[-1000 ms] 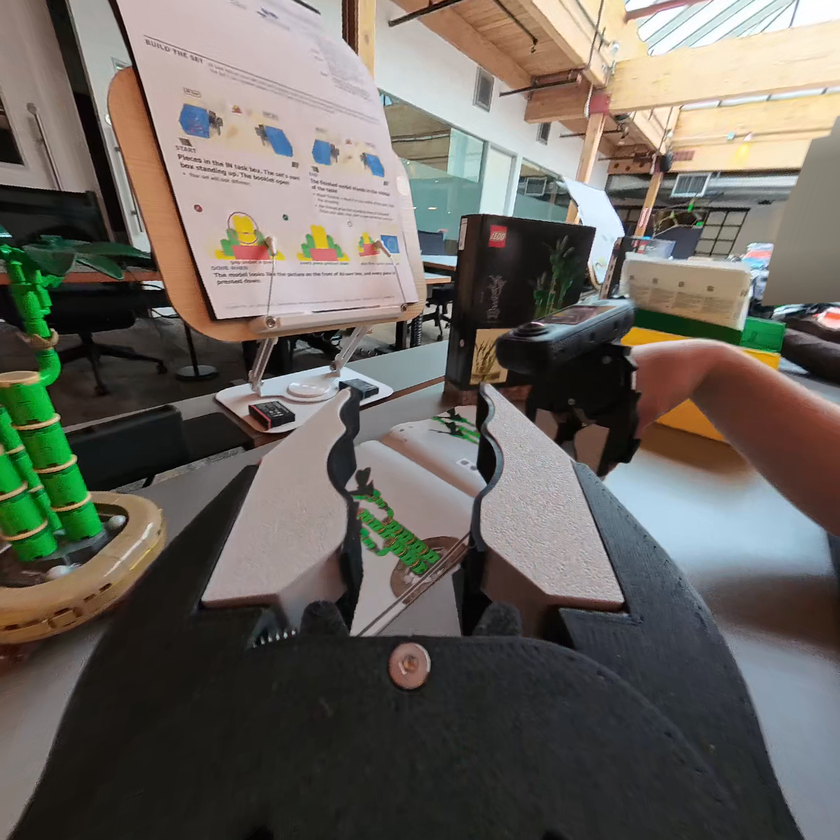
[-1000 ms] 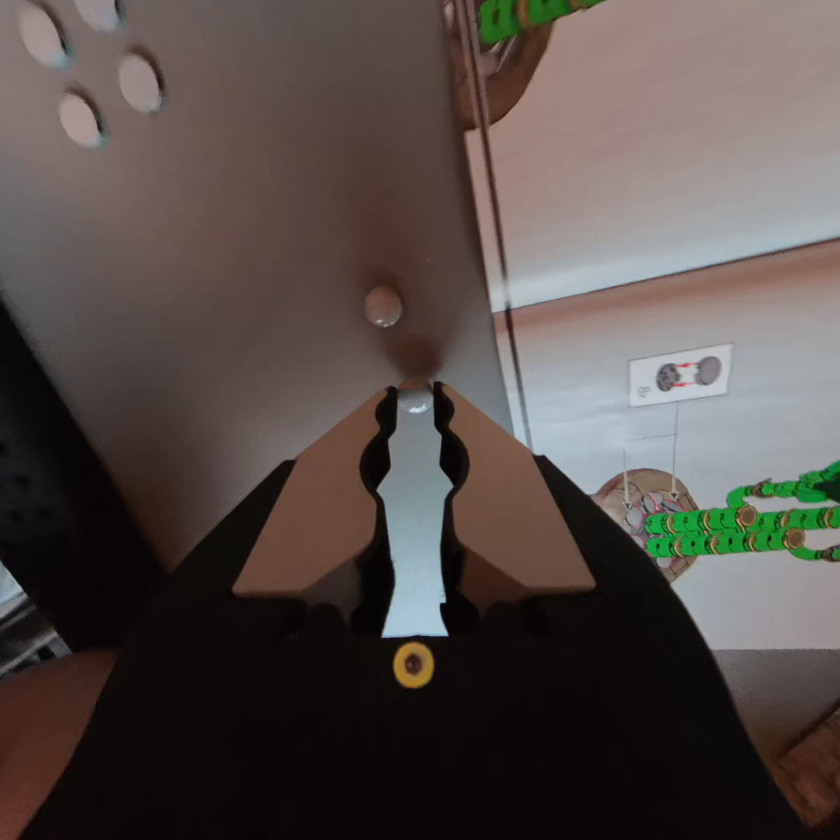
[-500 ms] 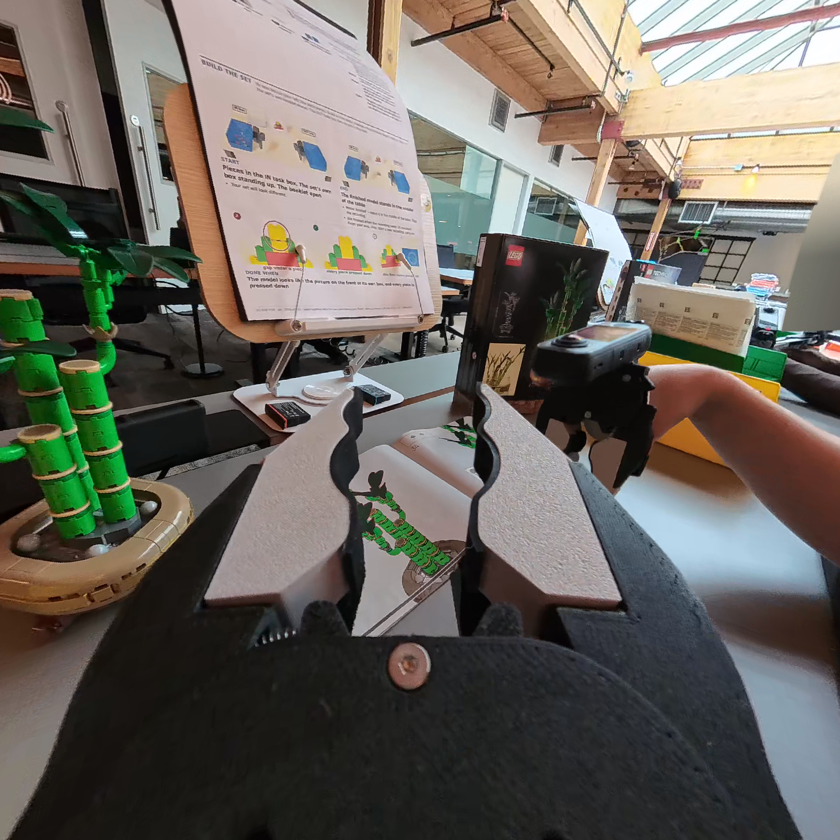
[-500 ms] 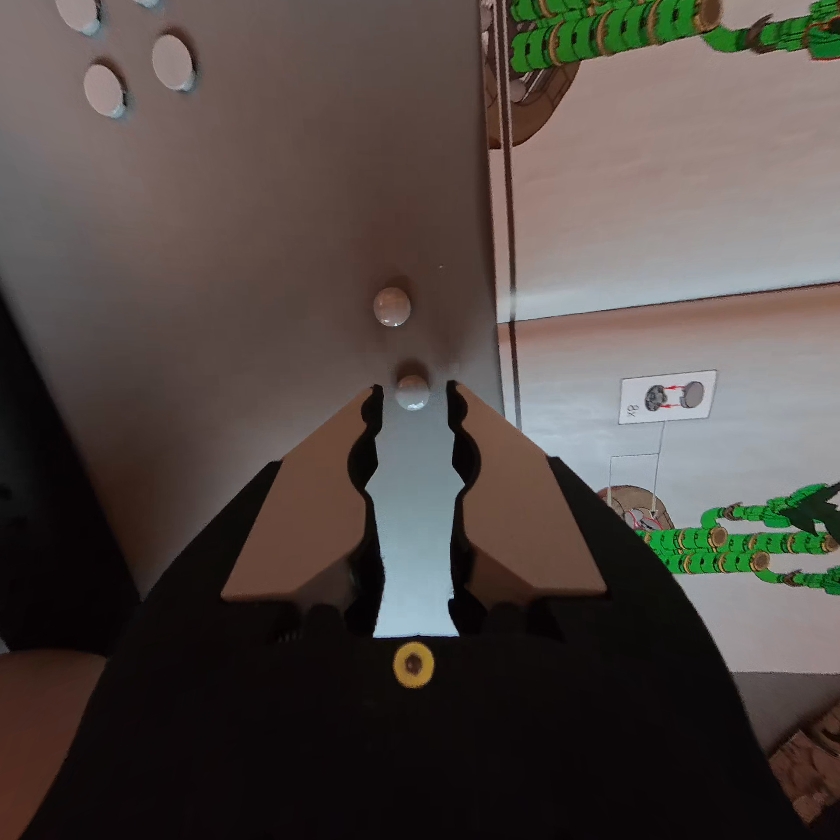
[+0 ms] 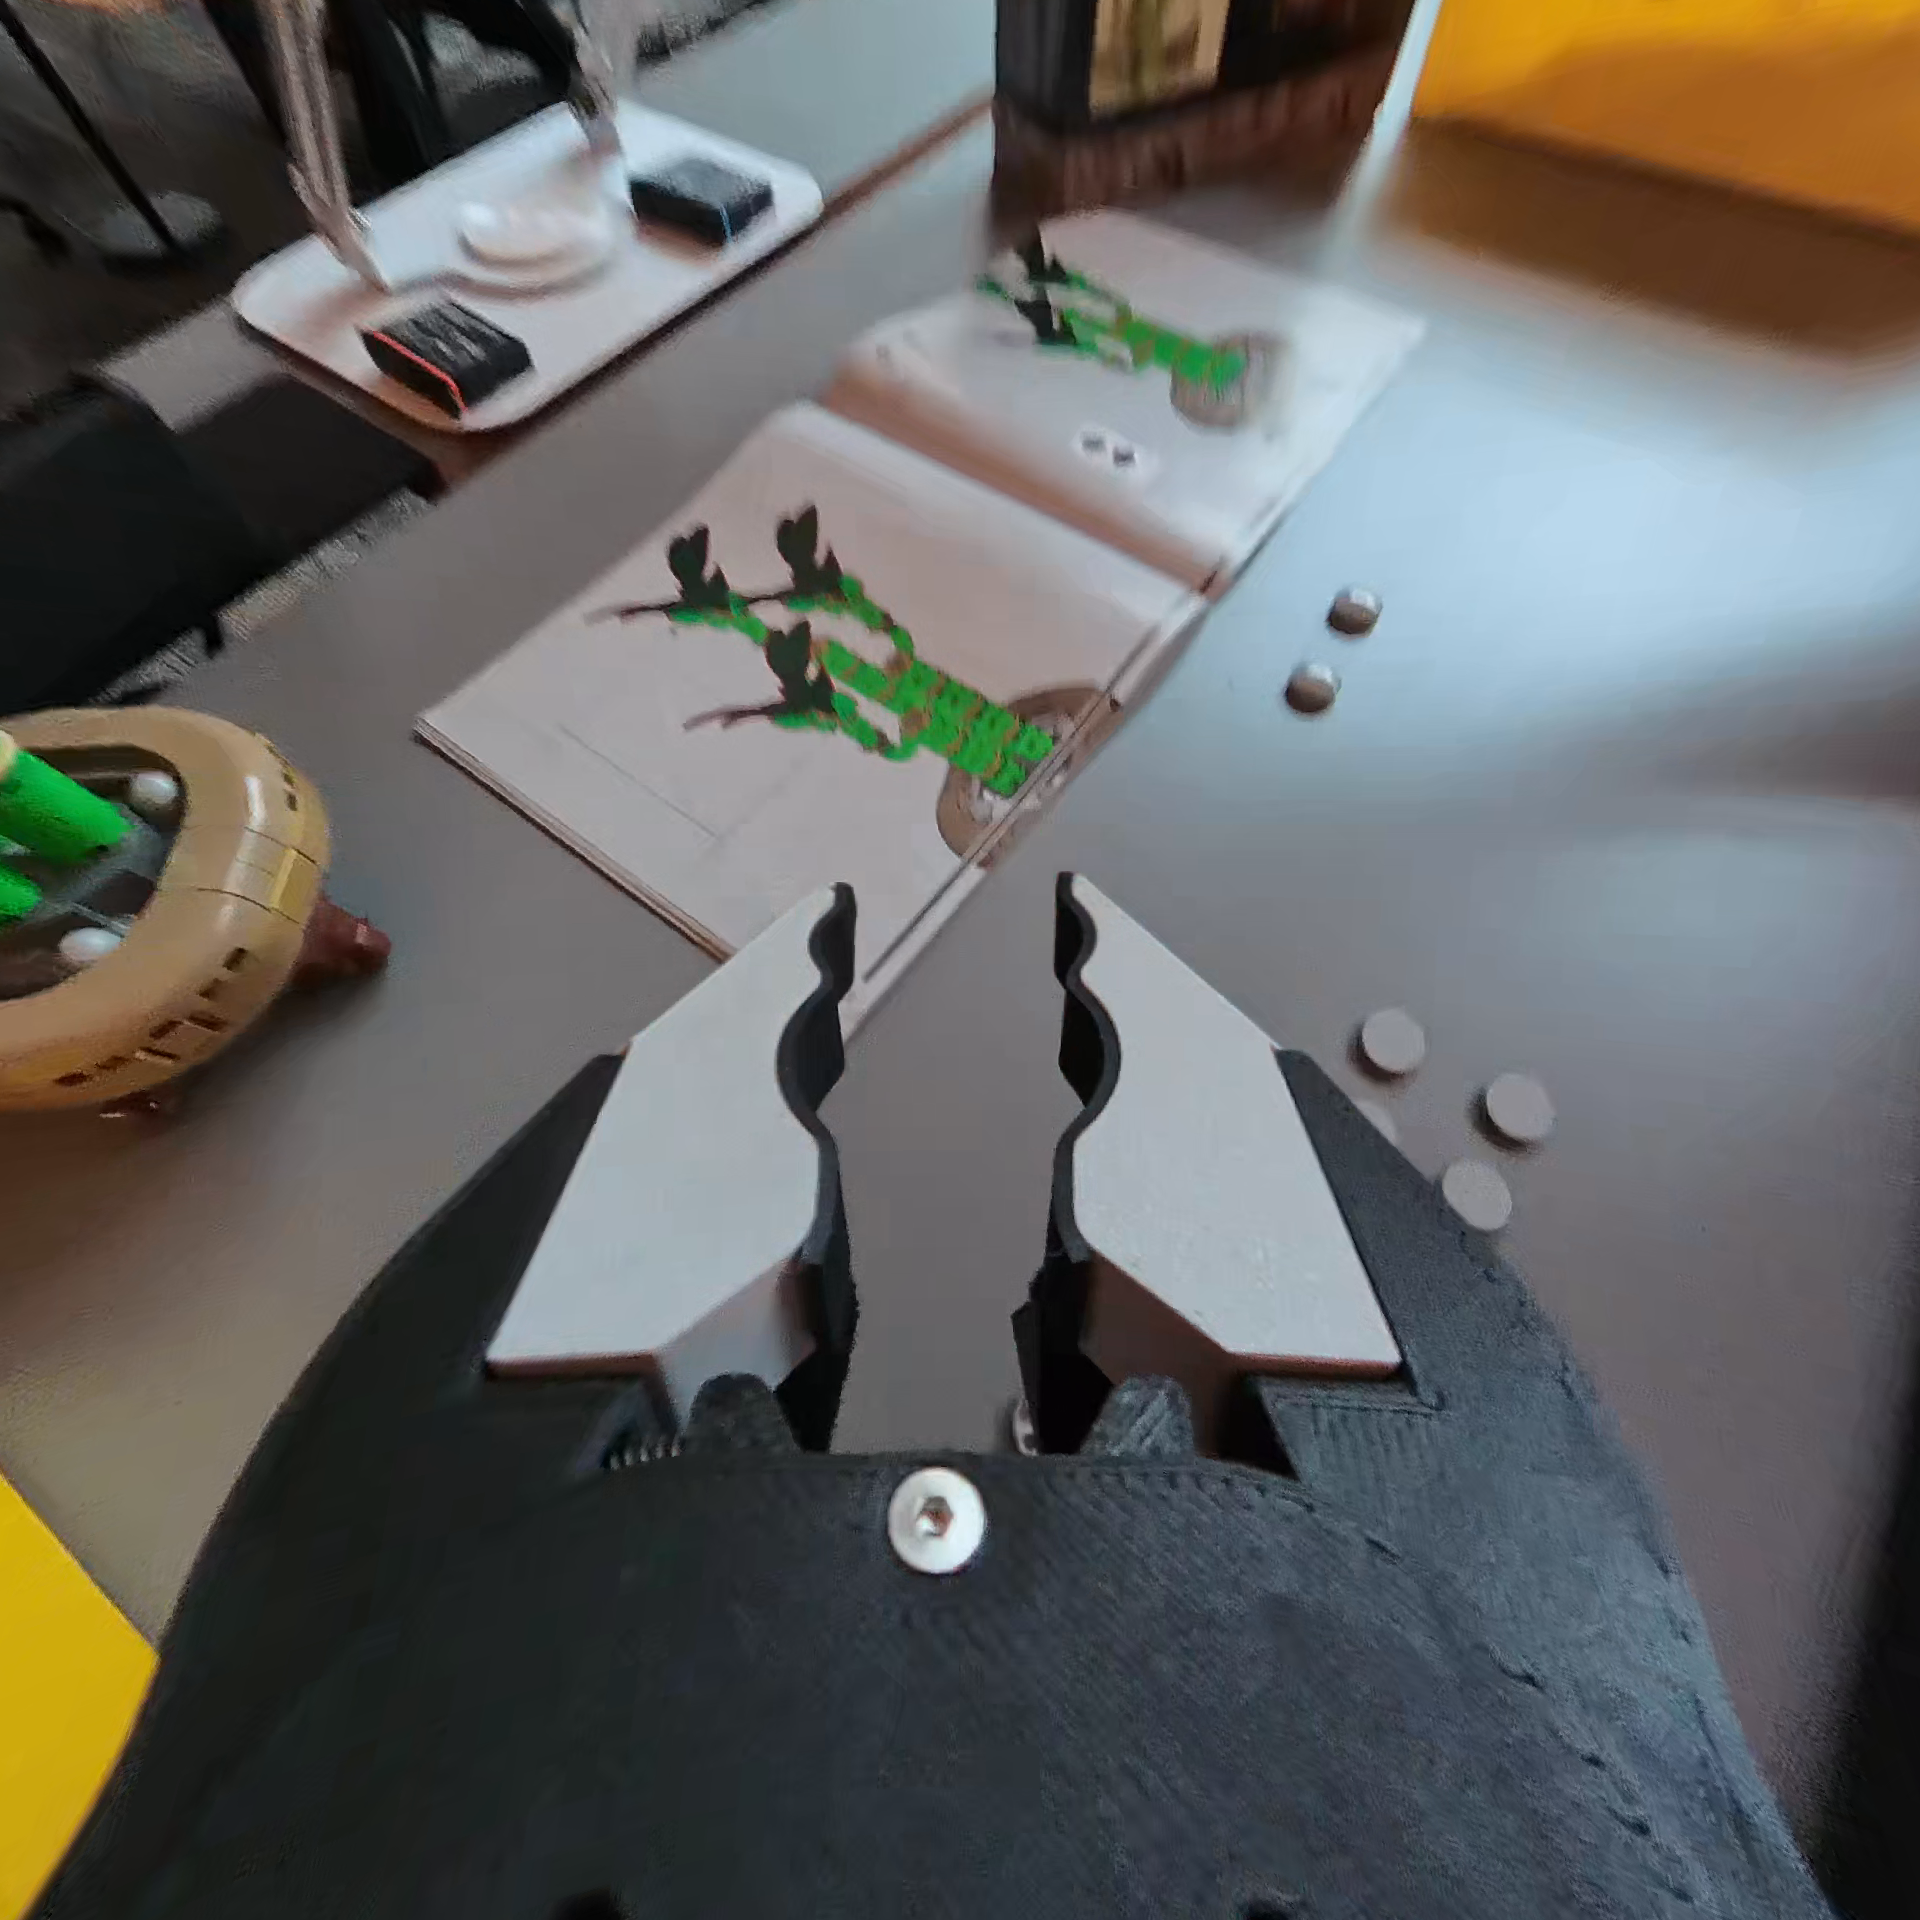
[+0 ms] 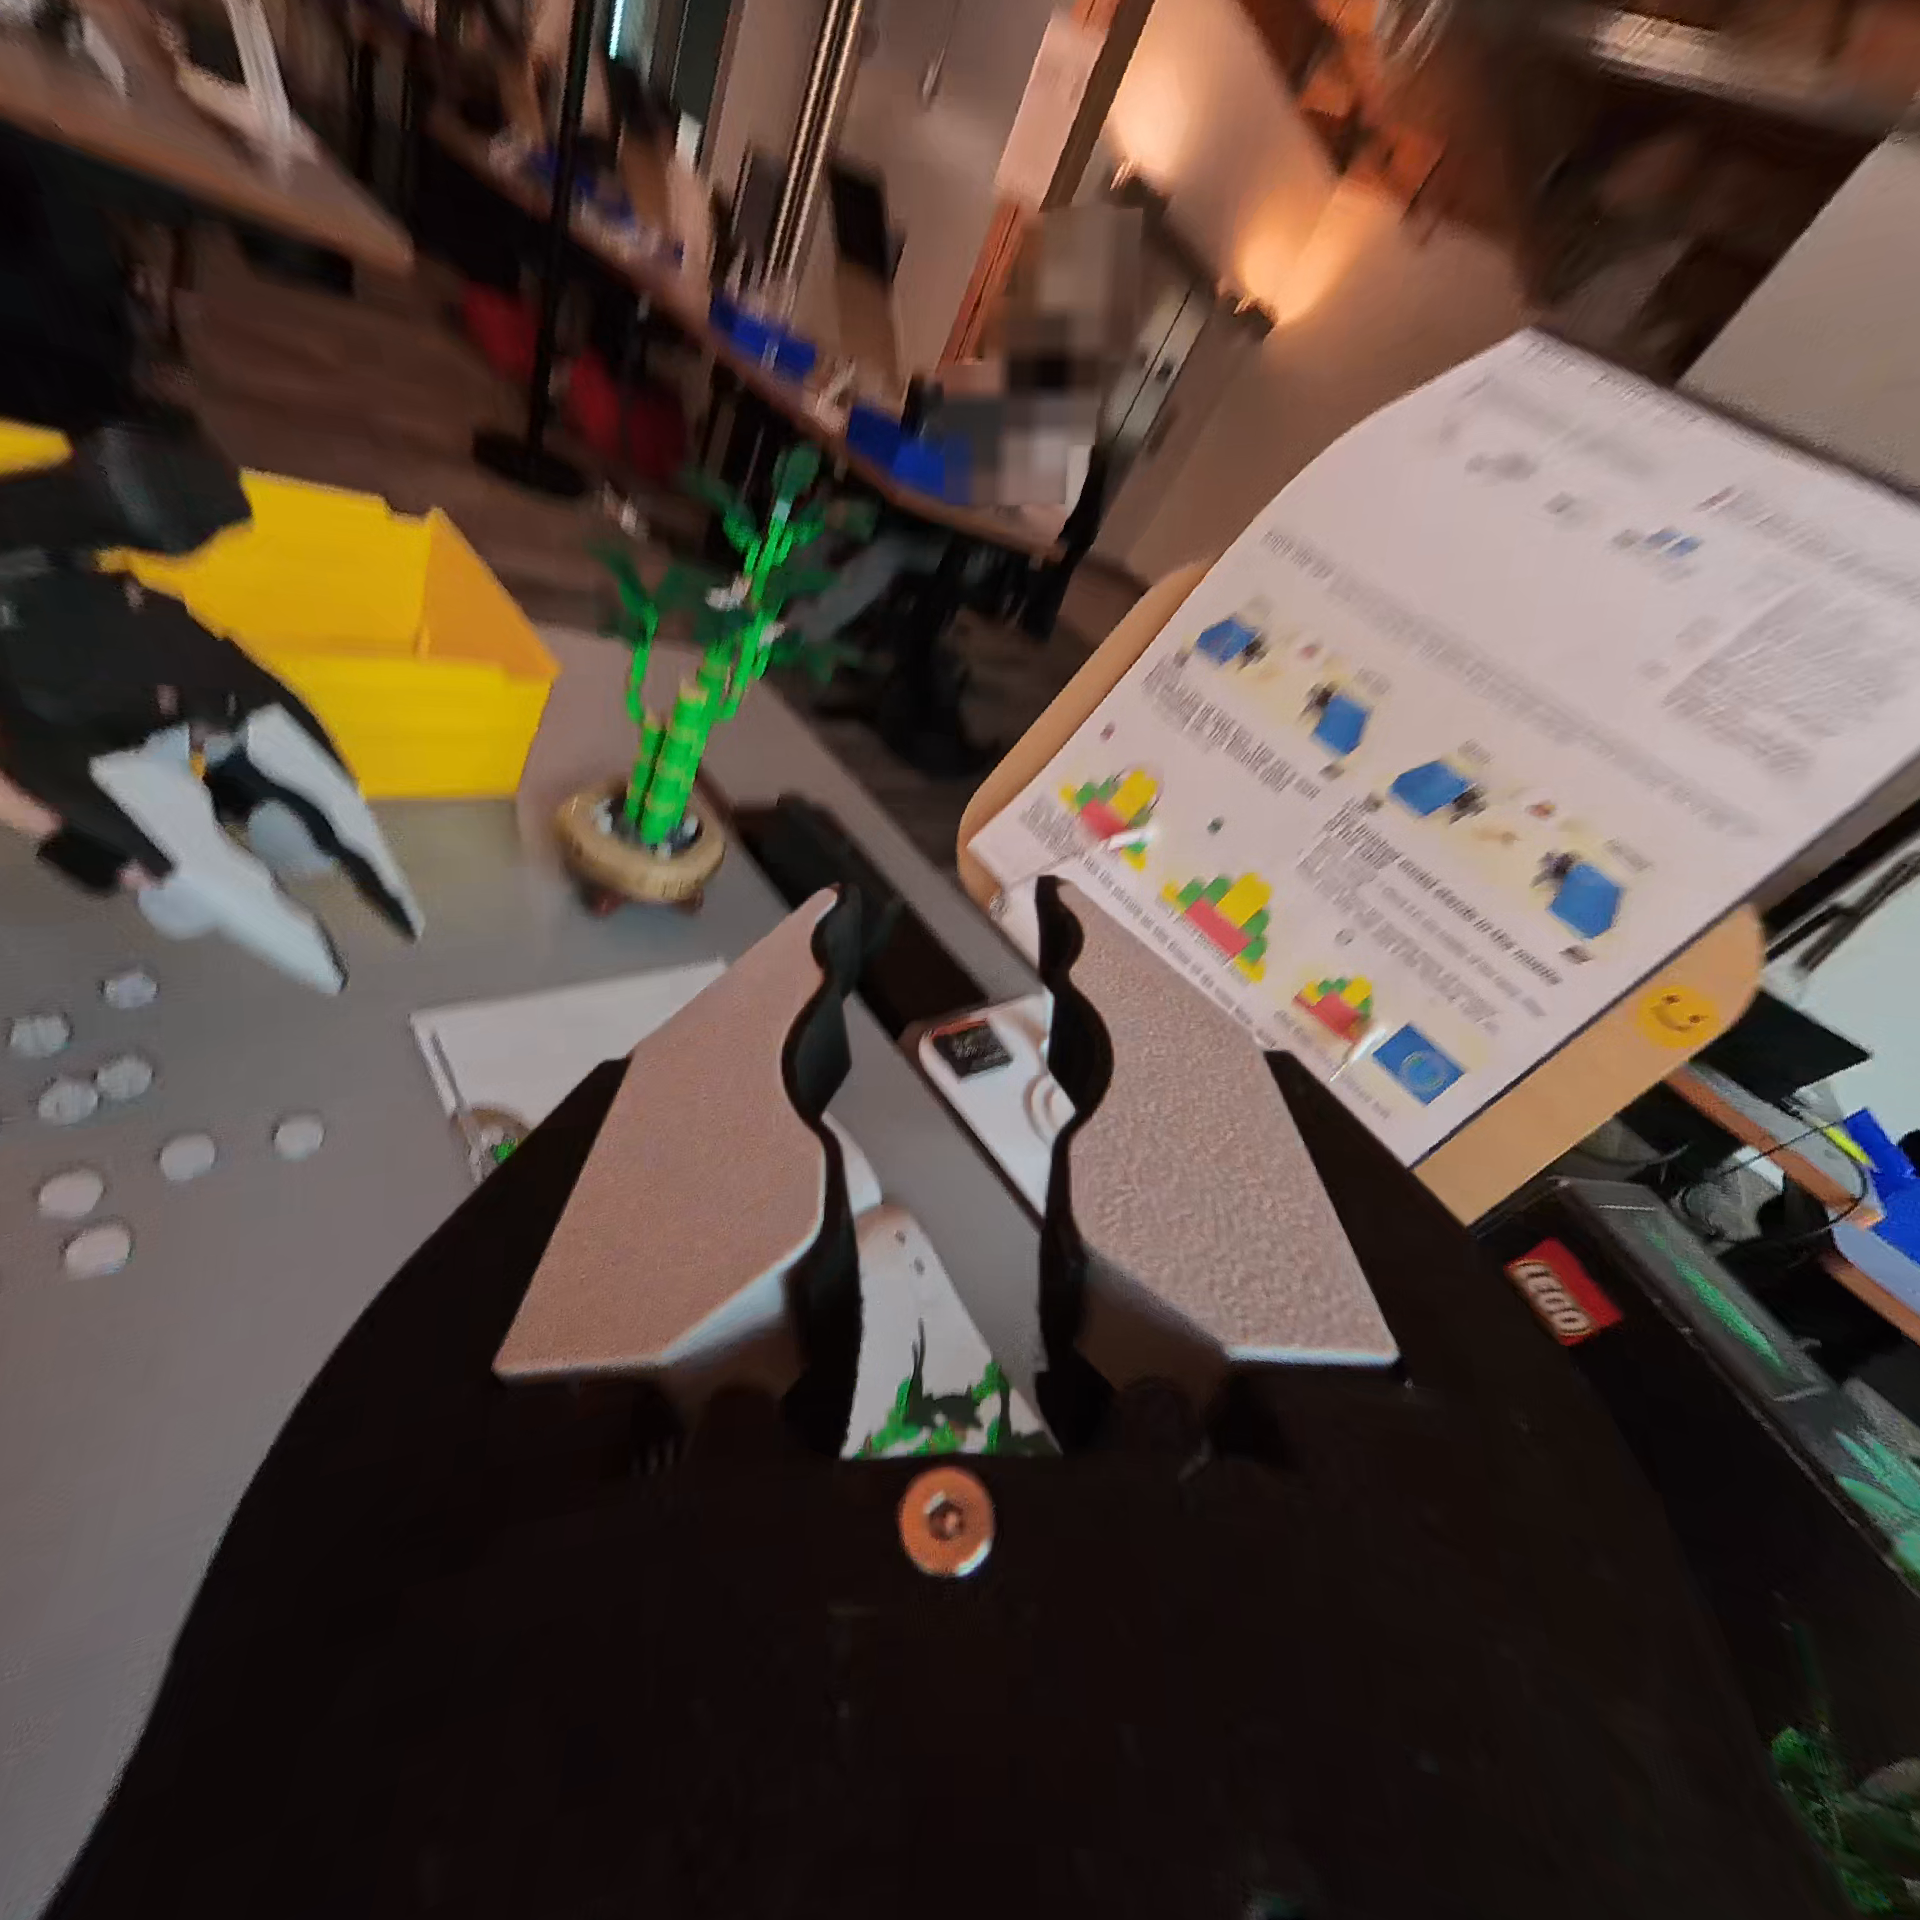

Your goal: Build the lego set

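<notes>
Left wrist view looks down on the grey table [image 5: 1558, 935], where the open booklet [image 5: 831, 665] lies just beyond the left gripper [image 5: 954, 902]. Its fingers [image 5: 717, 1122] stand parted with nothing between them, above bare table at the booklet's near corner. At the left edge sits the tan pot [image 5: 177, 935] of the bamboo model [image 5: 42, 821], with green stalks rising from it and white studs in its top. To the right of the booklet lie two small round pieces [image 5: 1311, 688], one behind the other, and nearer the gripper a cluster of flat round pieces [image 5: 1392, 1041]. Farther back, a white stand base [image 5: 520, 260] carries two small black blocks.

The right wrist view is blurred. The right gripper [image 6: 937, 904] is raised over the booklet [image 6: 561, 1029], its fingers [image 6: 686, 1143] parted and empty. Beyond it stand the sheet board [image 6: 1455, 748] at the right, the yellow bin [image 6: 384, 644] and the bamboo model [image 6: 686, 717] upright on the table. The left gripper [image 6: 353, 945] points down at the table above the scattered round pieces [image 6: 187, 1155].
</notes>
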A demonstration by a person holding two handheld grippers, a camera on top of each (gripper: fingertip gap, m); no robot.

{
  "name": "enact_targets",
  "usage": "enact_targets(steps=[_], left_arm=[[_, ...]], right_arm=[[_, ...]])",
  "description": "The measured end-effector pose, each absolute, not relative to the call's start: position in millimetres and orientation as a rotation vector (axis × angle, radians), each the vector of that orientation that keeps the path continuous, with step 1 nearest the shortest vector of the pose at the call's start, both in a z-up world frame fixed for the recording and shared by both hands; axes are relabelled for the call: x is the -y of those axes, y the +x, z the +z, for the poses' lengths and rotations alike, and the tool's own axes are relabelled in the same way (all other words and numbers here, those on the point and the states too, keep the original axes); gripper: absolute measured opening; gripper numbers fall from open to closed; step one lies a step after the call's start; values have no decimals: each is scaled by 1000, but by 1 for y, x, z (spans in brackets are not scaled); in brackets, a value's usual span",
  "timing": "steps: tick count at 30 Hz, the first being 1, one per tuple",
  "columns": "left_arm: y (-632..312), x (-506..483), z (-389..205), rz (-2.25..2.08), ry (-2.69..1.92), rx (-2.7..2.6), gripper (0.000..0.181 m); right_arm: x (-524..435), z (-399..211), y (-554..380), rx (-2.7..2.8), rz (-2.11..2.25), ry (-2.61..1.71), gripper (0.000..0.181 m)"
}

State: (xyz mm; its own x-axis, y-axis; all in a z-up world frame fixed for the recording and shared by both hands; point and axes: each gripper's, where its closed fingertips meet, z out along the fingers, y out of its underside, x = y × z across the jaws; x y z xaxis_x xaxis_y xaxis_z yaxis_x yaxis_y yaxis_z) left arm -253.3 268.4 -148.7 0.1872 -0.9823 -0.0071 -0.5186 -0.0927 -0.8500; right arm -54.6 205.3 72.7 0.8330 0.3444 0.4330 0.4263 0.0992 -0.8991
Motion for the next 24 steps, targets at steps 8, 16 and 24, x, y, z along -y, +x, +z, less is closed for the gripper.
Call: enact_targets(steps=[8, 16, 24], left_arm=[[-255, -252, -175, -754, -1751, -1601, 31], [-248, -238, -192, -726, -1737, -1721, 36], [-246, -232, -201, -700, -1735, -1777, 34]], right_arm=[[-191, 111, -27, 452, 51, -1322, 44], [-185, 124, -24, 389, 141, -1248, 42], [-184, 125, -26, 390, 153, -1240, 41]])
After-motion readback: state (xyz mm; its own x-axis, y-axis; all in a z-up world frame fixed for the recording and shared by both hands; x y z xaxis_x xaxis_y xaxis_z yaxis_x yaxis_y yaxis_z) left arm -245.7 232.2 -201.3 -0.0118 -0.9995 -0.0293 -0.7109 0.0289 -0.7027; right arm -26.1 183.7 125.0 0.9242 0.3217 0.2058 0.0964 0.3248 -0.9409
